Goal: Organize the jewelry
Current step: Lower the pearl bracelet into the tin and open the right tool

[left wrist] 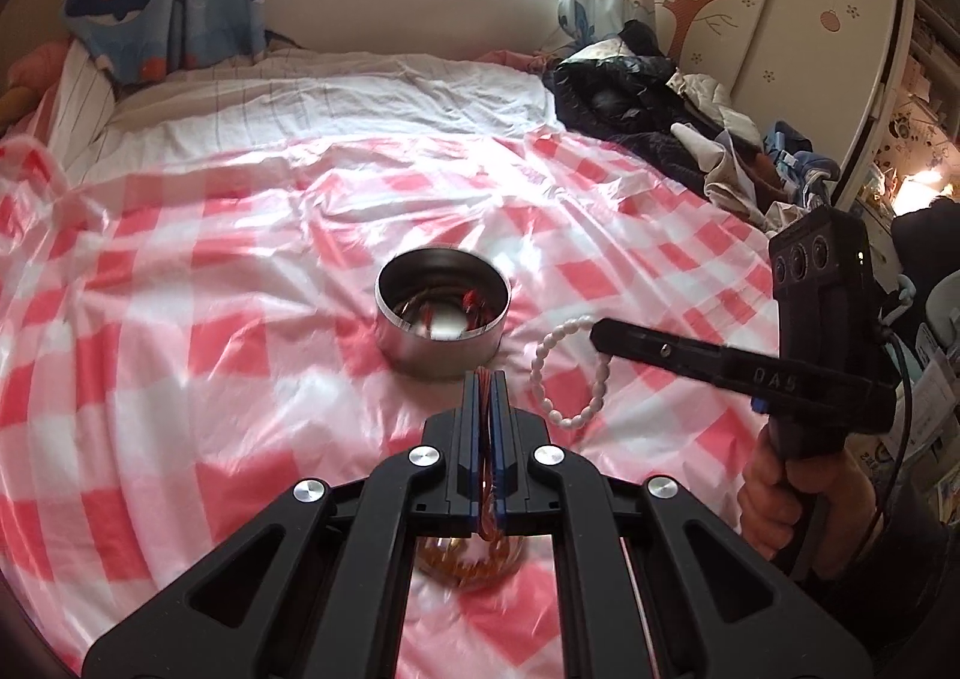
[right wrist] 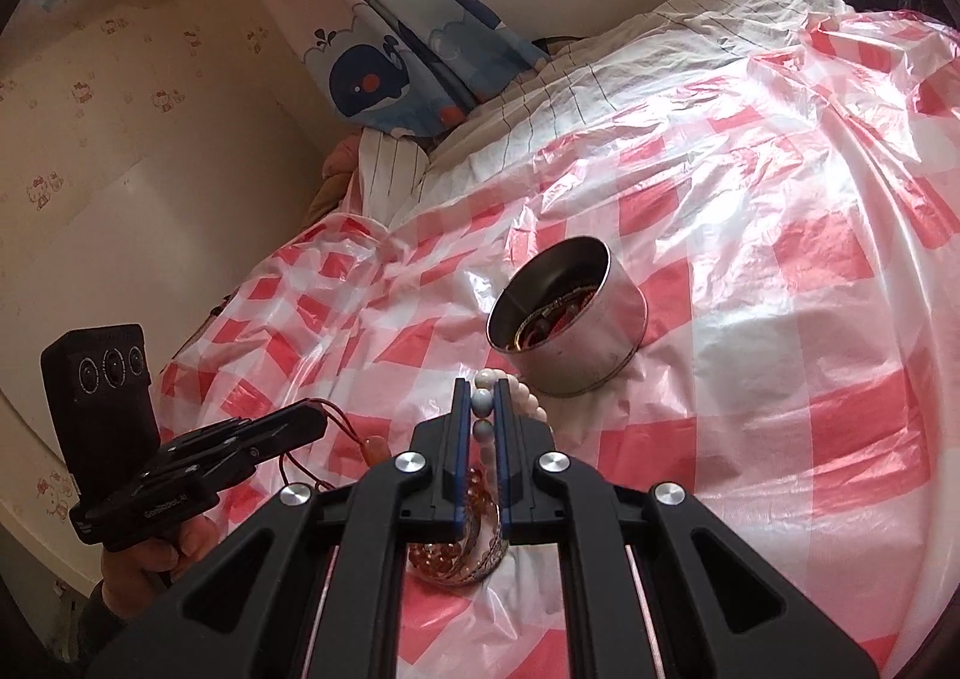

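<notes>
On a bed draped with a red-and-white checked plastic sheet point(left wrist: 240, 271), a person works two hand-held grippers over a small pile of jewelry. At centre stands a round metal tin point(left wrist: 443, 313), open-topped, with red-corded pieces and something white lying inside. The left gripper point(left wrist: 486, 379) has its jaws pinched almost together on a thin red cord point(right wrist: 312, 448), which trails down from the fingertips with an orange bead hanging on it; the cord's lower loop reaches the sheet. The right gripper point(right wrist: 482, 388) has its jaws nearly closed on a white bead bracelet point(left wrist: 567, 373), which dangles as a loop below the tip, clear of the sheet and just beside the tin. Beneath both tools, nearer the person, sits a small glass dish point(right wrist: 462, 559) holding amber beads and a pale bangle. A hand point(left wrist: 792, 505) grips the right tool's handle. Rumpled dark clothing point(left wrist: 630, 96) lies heaped at the far edge of the bed, and a whale-print curtain point(right wrist: 390, 72) hangs by the window.
</notes>
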### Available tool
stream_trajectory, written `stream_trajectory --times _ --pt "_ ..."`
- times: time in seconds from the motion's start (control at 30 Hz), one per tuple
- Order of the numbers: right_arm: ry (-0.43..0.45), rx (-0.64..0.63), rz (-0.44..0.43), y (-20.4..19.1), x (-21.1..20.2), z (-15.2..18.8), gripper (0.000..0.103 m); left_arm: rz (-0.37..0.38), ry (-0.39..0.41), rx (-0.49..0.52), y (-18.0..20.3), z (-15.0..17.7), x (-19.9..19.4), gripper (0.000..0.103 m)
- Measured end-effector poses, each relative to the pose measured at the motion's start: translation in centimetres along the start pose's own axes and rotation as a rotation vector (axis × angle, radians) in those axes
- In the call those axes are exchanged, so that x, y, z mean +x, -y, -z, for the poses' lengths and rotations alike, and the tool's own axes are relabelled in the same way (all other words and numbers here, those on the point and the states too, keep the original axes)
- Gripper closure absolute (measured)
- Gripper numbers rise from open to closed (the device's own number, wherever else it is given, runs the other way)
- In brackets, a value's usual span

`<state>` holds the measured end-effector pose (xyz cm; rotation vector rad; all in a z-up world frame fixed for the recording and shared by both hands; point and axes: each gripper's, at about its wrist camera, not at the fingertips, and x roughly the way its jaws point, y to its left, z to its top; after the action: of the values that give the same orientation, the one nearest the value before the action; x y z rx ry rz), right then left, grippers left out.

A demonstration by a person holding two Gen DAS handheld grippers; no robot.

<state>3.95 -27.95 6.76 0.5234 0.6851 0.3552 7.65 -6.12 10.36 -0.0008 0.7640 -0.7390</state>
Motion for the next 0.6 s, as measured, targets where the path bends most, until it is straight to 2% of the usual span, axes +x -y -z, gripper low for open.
stream_trajectory --times 0.23,0.3,0.33,0.37,0.4,0.47,0.5,0.6 --pt "0.032 -0.005 0.007 0.0 0.9 -3.0 0.095 0.032 0.046 0.004 0.6 -5.6 3.2 0.1" --pt "0.055 -0.022 0.003 -0.6 1.4 -4.6 0.095 0.064 0.075 -0.027 0.2 -7.0 4.3 0.1" --pt "0.067 -0.033 0.0 -0.9 1.8 -5.4 0.095 0.057 0.074 -0.049 -0.2 -7.4 5.0 0.1" --pt "0.072 -0.044 0.001 -1.1 2.3 -6.0 0.095 0.034 0.044 -0.073 -0.9 -7.6 6.5 0.098" --pt "0.064 -0.057 0.011 -1.1 3.0 -6.5 0.095 -0.017 -0.022 -0.081 -1.6 -7.5 8.4 0.088" --pt "-0.021 -0.085 0.071 -0.9 5.6 -6.8 0.094 -0.15 -0.129 -0.066 -2.7 -6.4 11.2 0.079" --pt "-0.062 -0.075 0.079 -0.3 6.6 -6.6 0.094 -0.158 -0.147 -0.053 -2.8 -5.9 11.3 0.078" --pt "-0.067 -0.027 0.102 1.2 6.0 -5.4 0.094 -0.184 -0.132 -0.013 -2.6 -4.2 9.2 0.069"
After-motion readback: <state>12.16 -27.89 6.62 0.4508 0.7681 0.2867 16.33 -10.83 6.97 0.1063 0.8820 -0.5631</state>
